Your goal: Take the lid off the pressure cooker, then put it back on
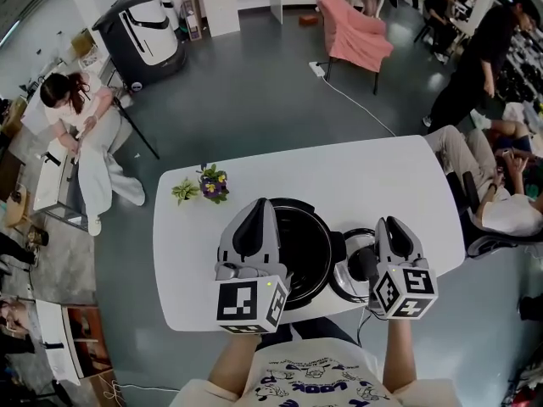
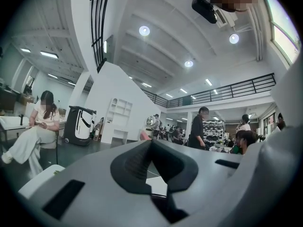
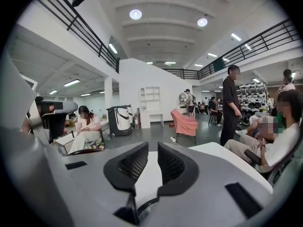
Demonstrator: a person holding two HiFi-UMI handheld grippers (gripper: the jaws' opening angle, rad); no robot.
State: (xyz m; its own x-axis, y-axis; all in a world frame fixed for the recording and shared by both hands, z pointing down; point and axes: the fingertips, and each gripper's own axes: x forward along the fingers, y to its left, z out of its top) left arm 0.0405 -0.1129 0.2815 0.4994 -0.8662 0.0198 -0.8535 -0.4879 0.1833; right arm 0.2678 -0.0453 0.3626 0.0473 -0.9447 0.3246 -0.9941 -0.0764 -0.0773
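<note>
The black pressure cooker pot (image 1: 312, 246) stands uncovered on the white table (image 1: 356, 176), near its front edge. Its round lid (image 1: 349, 271), with a shiny rim, lies flat on the table just right of the pot. My left gripper (image 1: 257, 205) hovers over the pot's left rim with its pads pressed together and nothing between them (image 2: 151, 144). My right gripper (image 1: 394, 224) sits over the lid's right side. Its pads (image 3: 132, 163) stand slightly apart, with bare table showing through the gap. A dark arc of the pot's rim (image 3: 84, 151) shows at the left in the right gripper view.
Two small potted plants (image 1: 212, 183) stand at the table's back left. A seated person (image 1: 496, 197) is close to the table's right end. Another person stands further back (image 1: 475, 58), and a pink chair (image 1: 352, 32) is across the grey floor.
</note>
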